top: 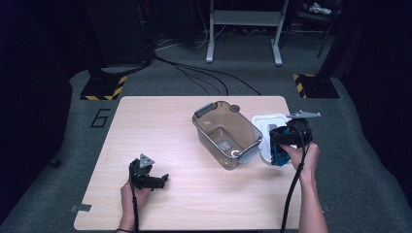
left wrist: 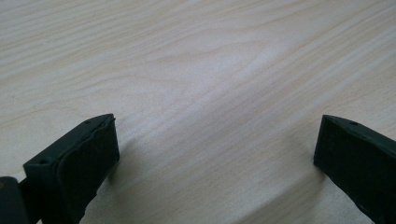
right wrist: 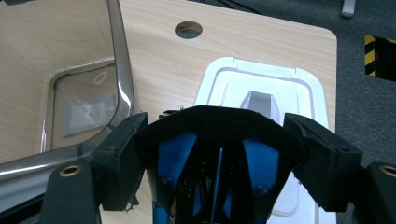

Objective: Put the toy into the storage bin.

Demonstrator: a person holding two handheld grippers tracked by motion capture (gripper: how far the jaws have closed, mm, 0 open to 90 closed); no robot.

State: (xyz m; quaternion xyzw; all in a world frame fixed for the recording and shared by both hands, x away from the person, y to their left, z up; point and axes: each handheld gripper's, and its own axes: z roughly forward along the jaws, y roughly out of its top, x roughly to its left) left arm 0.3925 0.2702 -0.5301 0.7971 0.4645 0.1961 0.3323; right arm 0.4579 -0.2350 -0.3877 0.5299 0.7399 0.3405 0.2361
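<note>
— What is gripped by the right gripper [right wrist: 219, 140]?

— A black and blue folded thing [right wrist: 215, 163], perhaps a pouch or small shoe, is clamped between the jaws and held above the white lid [right wrist: 299, 93], just beside the clear container [top: 226, 133].

— How is it expected to handle?

— It is judged light and soft; the fabric looks crushed inward by the pads, so sagging is likely. A firmer hold would probably be had at the stiffer black rim.

— And the left gripper [left wrist: 215, 154]?

— Its jaws are spread wide with nothing between them, resting low over the table [left wrist: 210, 56], well apart from the container.

— What is seen beyond?

— A cable hole [right wrist: 188, 29] near the table's far edge.
</note>
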